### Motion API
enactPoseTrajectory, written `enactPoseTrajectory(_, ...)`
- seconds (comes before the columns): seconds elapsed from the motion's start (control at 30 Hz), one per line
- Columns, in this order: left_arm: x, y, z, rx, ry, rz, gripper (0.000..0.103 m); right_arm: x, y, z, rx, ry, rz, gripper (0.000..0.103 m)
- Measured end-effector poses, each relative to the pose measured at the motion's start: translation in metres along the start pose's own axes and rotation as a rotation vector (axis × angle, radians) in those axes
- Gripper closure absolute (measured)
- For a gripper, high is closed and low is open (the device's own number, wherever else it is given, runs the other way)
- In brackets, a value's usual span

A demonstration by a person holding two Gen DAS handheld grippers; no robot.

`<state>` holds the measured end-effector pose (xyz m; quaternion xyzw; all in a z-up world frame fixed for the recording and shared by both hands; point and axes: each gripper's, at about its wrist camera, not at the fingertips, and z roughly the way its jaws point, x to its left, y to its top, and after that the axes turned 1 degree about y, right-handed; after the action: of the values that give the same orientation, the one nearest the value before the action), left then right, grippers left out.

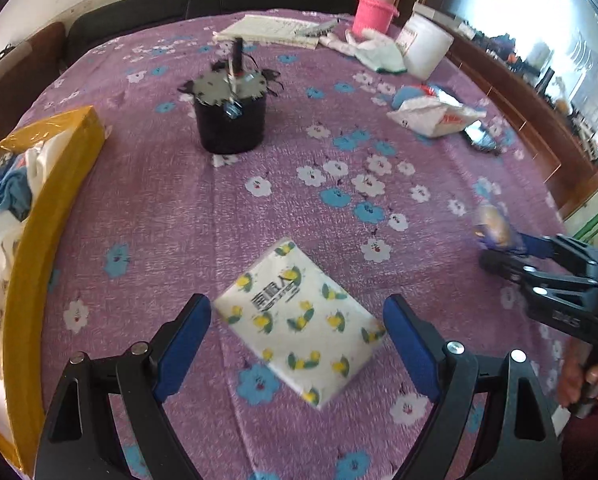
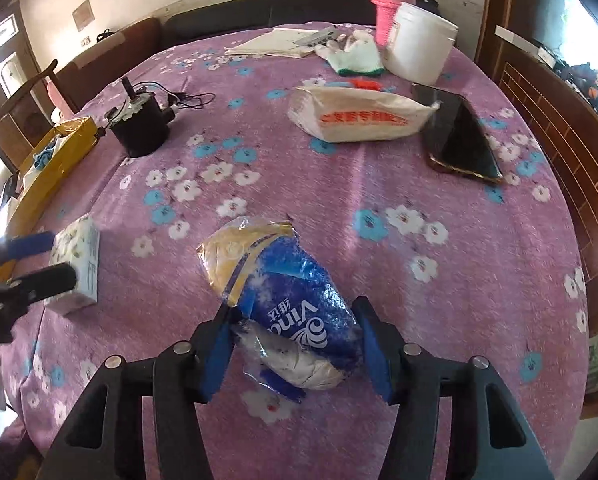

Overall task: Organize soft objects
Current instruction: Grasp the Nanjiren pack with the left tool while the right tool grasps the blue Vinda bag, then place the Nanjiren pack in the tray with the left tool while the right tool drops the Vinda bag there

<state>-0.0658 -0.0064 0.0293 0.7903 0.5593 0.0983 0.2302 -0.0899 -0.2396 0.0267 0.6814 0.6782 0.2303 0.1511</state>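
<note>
A white tissue pack with yellow lemon print (image 1: 299, 320) lies on the purple flowered tablecloth, between the open fingers of my left gripper (image 1: 297, 316), which do not touch it. It also shows in the right wrist view (image 2: 79, 266) with the left gripper (image 2: 59, 260) around it. A blue and yellow Vinda tissue pack (image 2: 287, 300) lies between the fingers of my right gripper (image 2: 295, 324), which is closed on its sides. From the left wrist view the right gripper (image 1: 499, 248) holds that pack (image 1: 493, 224) at the right.
A yellow box (image 1: 31, 248) with cloths stands at the left table edge. A black round device (image 1: 231, 116) with cables sits mid-table. A white bag (image 2: 355, 118), a phone (image 2: 459, 140), a white tub (image 2: 419, 48), gloves (image 2: 353, 56), papers and a pink bottle (image 2: 391, 8) lie farther back.
</note>
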Motion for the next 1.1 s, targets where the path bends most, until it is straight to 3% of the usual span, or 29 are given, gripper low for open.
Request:
enactPoseTrajectory(0.13, -0.004, -0.002, 0.008, 0.006, 0.009, 0.020, 0.016, -0.006, -0.006, -0.004, 0.005, -0.022, -0.004, 0.038)
enactPoseTrajectory(0.27, -0.006, -0.007, 0.000, -0.023, -0.033, 0.045, 0.034, -0.008, -0.005, -0.010, -0.021, -0.035, -0.008, 0.031)
enactPoseTrajectory(0.33, -0.004, -0.011, -0.007, -0.033, -0.054, 0.045, 0.035, -0.006, -0.003, -0.013, -0.036, -0.038, -0.017, 0.025)
enactPoseTrajectory(0.67, 0.025, -0.025, -0.061, -0.135, -0.103, -0.035, 0.035, 0.012, -0.005, -0.006, -0.007, -0.106, -0.057, 0.025)
enactPoseTrajectory(0.73, 0.039, -0.031, -0.075, -0.162, -0.122, -0.067, 0.035, 0.014, -0.008, -0.008, -0.006, -0.102, -0.058, 0.047)
enactPoseTrajectory(0.9, 0.091, -0.047, -0.104, -0.219, -0.141, -0.190, 0.035, 0.029, -0.006, -0.019, -0.029, -0.072, -0.065, 0.047)
enactPoseTrajectory(1.1, 0.180, -0.081, -0.135, -0.286, 0.003, -0.367, 0.035, 0.080, 0.006, -0.031, -0.076, -0.016, -0.135, 0.047)
